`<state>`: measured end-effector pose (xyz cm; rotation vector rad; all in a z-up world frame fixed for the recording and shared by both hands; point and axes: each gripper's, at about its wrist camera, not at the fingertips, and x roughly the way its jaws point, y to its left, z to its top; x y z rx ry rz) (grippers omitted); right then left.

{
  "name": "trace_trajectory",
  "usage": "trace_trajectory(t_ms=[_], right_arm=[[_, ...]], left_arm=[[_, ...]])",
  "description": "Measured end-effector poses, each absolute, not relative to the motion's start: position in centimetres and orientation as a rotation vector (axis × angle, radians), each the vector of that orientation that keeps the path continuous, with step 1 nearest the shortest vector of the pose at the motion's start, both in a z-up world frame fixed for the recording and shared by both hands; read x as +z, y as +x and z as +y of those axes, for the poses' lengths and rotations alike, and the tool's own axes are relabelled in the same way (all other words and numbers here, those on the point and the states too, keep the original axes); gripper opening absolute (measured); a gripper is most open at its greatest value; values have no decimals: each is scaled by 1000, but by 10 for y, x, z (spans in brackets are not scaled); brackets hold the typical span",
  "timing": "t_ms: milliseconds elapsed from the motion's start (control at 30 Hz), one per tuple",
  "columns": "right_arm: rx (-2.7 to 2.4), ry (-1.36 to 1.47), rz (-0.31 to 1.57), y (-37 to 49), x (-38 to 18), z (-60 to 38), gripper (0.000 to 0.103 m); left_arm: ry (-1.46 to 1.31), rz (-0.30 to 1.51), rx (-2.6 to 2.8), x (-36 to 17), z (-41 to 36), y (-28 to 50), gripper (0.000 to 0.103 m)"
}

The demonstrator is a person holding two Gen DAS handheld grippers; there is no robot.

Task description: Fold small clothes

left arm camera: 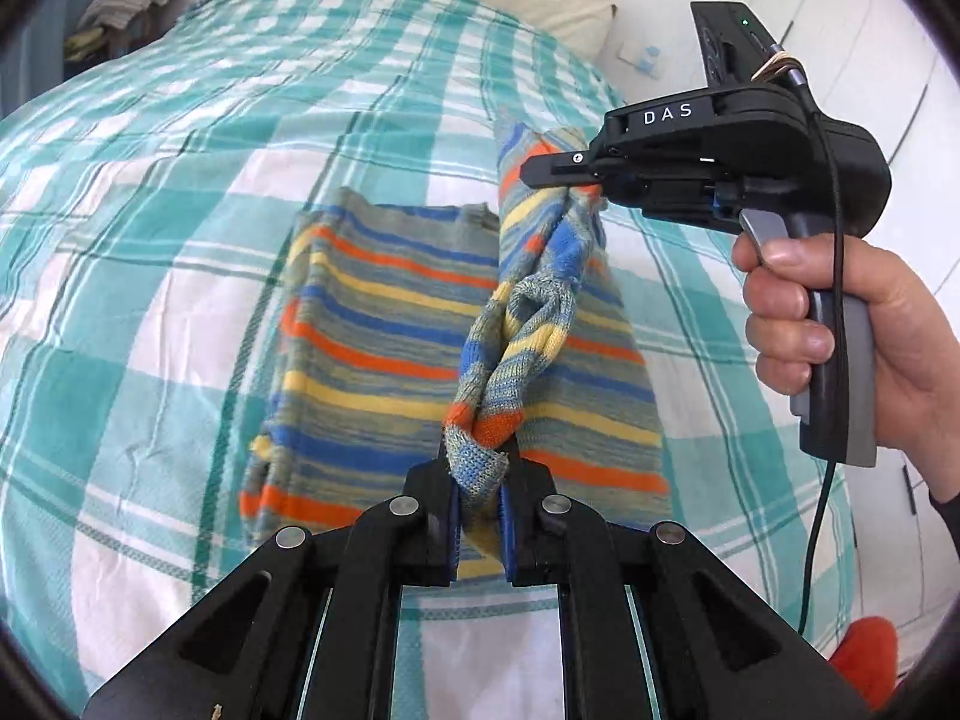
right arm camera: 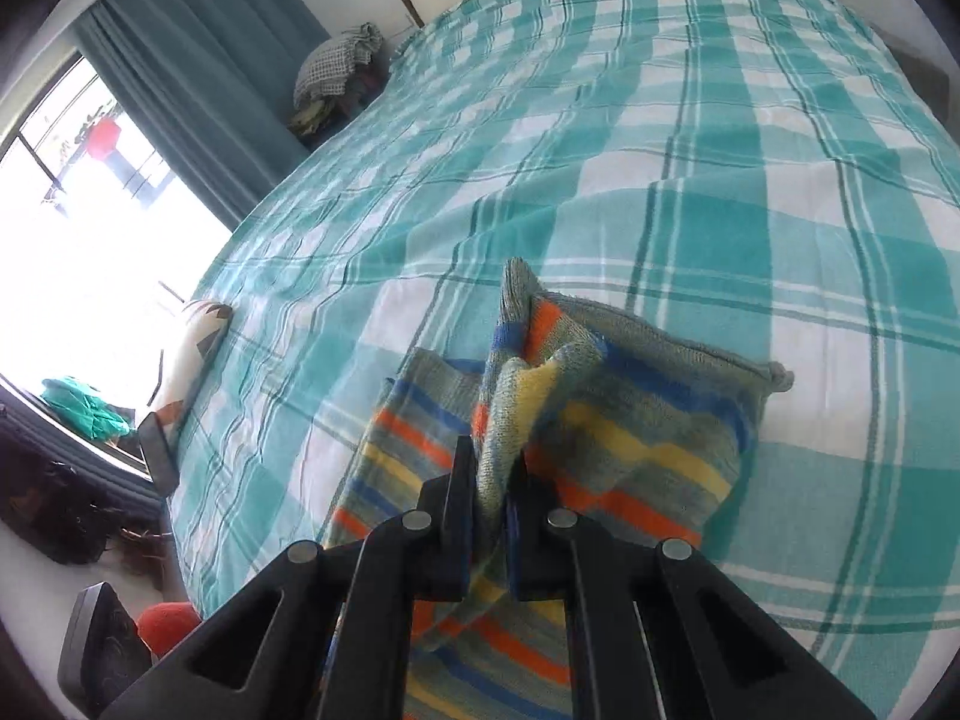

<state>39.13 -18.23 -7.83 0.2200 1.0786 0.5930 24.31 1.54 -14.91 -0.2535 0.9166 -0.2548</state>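
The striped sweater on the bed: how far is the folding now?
Done: the striped sweater lies spread on the bed. In hand: the left gripper and right gripper each pinch one edge, lifted above the body and twisted between them. Left: laying that edge across, then the remaining folds.

Daylit interior, bright overall; light enters from the window [right arm camera: 90,192], which is blown out to white glare; shadows on the checked bedspread [right arm camera: 690,150] soft and faint; strong fisheye curvature with dark vignetted corners; near gripper linkages slightly soft; right-wrist view mildly blurred.
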Motion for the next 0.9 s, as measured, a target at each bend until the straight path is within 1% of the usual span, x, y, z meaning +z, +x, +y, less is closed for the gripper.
trace_trajectory(t_ms=[133, 167, 200, 233, 267, 300, 333, 367, 433, 533, 600, 633, 667, 700, 767, 800, 833, 867, 900], right_arm=[[625, 176, 1123, 403, -108, -115, 8], [634, 173, 1133, 405, -116, -103, 9], [646, 176, 1144, 407, -125, -94, 11], [669, 190, 1159, 409, -134, -85, 14], [687, 219, 1174, 411, -143, -80, 24], [704, 267, 1183, 411, -149, -79, 40], [706, 310, 1178, 410, -151, -81, 46], [703, 350, 1156, 407, -149, -87, 49], [707, 391, 1101, 396, -135, -104, 49], [688, 279, 1003, 363, -104, -134, 49], [688, 160, 951, 329, -88, -150, 48], [699, 121, 942, 312, -86, -155, 48], [714, 99, 951, 297, -88, -159, 48], [737, 92, 980, 282, -96, -161, 46], [752, 78, 1086, 258, -130, -162, 43], [708, 31, 1155, 247, -155, -165, 35], [677, 6, 1169, 236, -172, -167, 33], [664, 22, 1093, 225, -173, -172, 32], [642, 26, 1058, 219, -170, -175, 32]], left_arm=[[-263, 968, -162, -174, 44, 252, 9], [-267, 982, -142, -180, 50, 253, 11], [-270, 1003, -122, -186, 55, 255, 15], [-273, 1028, -106, -192, 59, 255, 27], [-279, 1040, -92, -194, 64, 252, 39], [-290, 1037, -86, -191, 70, 245, 44], [-297, 1029, -84, -188, 75, 238, 51], [-297, 1020, -82, -183, 78, 233, 57], [-291, 995, -90, -173, 83, 224, 62], [-288, 977, -130, -167, 83, 227, 71], [-272, 984, -117, -173, 81, 237, 71], [-270, 998, -104, -180, 80, 243, 66], [-270, 1035, -88, -190, 82, 251, 42], [-282, 1073, -94, -200, 83, 253, 33], [-278, 1067, -96, -203, 82, 249, 31], [-250, 1073, -98, -201, 78, 248, 31], [-223, 1078, -97, -199, 75, 246, 31], [-203, 1083, -98, -196, 74, 244, 32], [-188, 1091, -95, -194, 75, 242, 35]])
